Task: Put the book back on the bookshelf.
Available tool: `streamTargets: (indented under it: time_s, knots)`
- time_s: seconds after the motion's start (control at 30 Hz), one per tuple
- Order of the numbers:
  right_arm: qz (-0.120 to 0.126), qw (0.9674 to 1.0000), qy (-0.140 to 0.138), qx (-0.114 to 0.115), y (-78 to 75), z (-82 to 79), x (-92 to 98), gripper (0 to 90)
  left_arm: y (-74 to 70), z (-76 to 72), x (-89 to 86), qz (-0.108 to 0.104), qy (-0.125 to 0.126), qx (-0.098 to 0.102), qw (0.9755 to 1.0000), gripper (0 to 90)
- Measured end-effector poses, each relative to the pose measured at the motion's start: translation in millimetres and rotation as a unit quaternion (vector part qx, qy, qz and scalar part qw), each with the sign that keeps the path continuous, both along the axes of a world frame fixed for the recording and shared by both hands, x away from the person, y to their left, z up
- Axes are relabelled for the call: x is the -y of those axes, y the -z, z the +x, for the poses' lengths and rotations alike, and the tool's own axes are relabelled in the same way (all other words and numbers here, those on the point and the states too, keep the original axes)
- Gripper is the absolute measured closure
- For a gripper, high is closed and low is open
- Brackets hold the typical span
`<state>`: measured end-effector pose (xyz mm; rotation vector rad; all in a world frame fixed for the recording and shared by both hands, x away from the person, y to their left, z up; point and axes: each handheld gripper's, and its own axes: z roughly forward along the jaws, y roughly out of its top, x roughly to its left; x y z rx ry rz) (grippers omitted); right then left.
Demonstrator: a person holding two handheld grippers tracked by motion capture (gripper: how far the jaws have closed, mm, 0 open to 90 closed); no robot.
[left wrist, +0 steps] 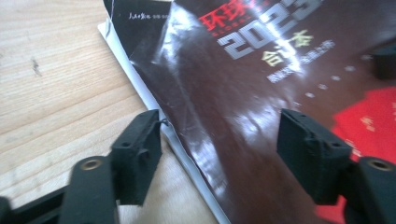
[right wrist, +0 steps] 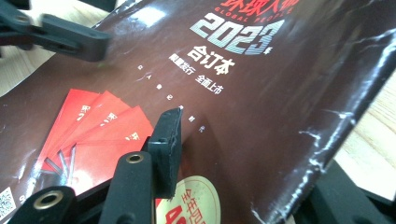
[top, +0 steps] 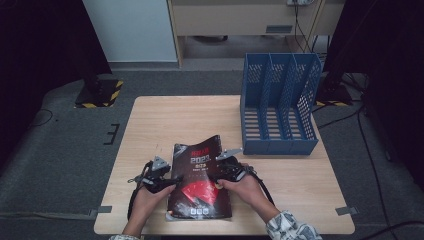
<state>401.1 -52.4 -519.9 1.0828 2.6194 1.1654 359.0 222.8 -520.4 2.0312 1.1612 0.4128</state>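
Note:
A thick magazine (top: 200, 185) (left wrist: 243, 93) (right wrist: 261, 107) with a dark glossy cover, red graphics and "2023" lies on the wooden table (top: 165, 120) near its front edge, its far right corner curled up. My left gripper (top: 172, 180) (left wrist: 226, 140) is open over the magazine's left edge, one jaw on the table side and one above the cover. My right gripper (top: 221, 177) (right wrist: 252, 163) is open around the raised right edge, one jaw on the cover and one beneath, with a wide gap between them. The left gripper's jaw (right wrist: 70, 35) lies across the cover's far side.
A blue three-slot file holder (top: 277, 105) stands upright at the table's back right, slots facing the person. Bare wood stretches behind and to the left of the magazine. A stand base with yellow-black stripes (top: 97, 92) sits on the floor beyond the table's left corner.

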Motion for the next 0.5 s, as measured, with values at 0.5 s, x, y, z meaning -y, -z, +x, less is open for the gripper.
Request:
streamTargets:
  time_s: [0.5]
  knots:
    - [0.021,0.9997,-0.009,-0.005,-9.9,-2.5,-4.2,52.2,3.7,-5.9,-0.8,0.012,0.005,-0.029,0.9995,50.4]
